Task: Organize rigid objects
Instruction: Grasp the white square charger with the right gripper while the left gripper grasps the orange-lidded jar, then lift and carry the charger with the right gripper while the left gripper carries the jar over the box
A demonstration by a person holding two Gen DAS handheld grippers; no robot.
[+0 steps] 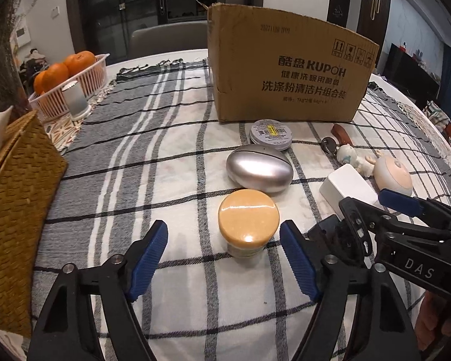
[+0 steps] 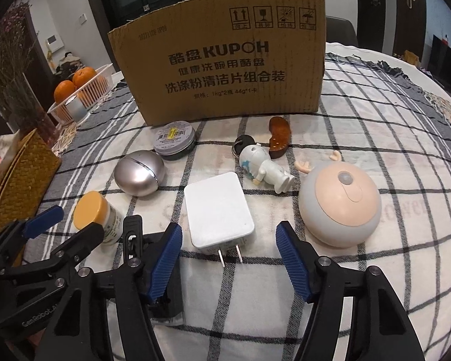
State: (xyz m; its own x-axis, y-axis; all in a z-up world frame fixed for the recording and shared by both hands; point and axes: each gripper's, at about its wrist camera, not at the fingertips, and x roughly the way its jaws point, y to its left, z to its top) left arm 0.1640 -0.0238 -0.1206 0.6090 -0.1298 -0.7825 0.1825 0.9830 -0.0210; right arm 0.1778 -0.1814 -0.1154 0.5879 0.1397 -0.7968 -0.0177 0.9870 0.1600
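A small jar with a yellow lid (image 1: 249, 219) stands on the checked cloth just ahead of my left gripper (image 1: 224, 236). Its blue pads flank the jar without touching it, so it is open. A white plug adapter (image 2: 218, 210) lies flat between the pads of my right gripper (image 2: 228, 231), prongs toward me, with gaps on both sides; that gripper is open too. Behind lie a silver egg-shaped case (image 1: 260, 168), a round tin (image 1: 270, 135), a white figurine keychain (image 2: 264, 165), a brown wooden piece (image 2: 279, 135) and a pink-and-grey dome (image 2: 341, 201).
An open cardboard box (image 2: 219, 60) stands at the back of the table. At the left are a woven basket (image 1: 18, 192), a white basket of oranges (image 1: 75, 78) and a white cup (image 1: 74, 99). A flat black item (image 2: 171, 294) lies under my right gripper's left finger.
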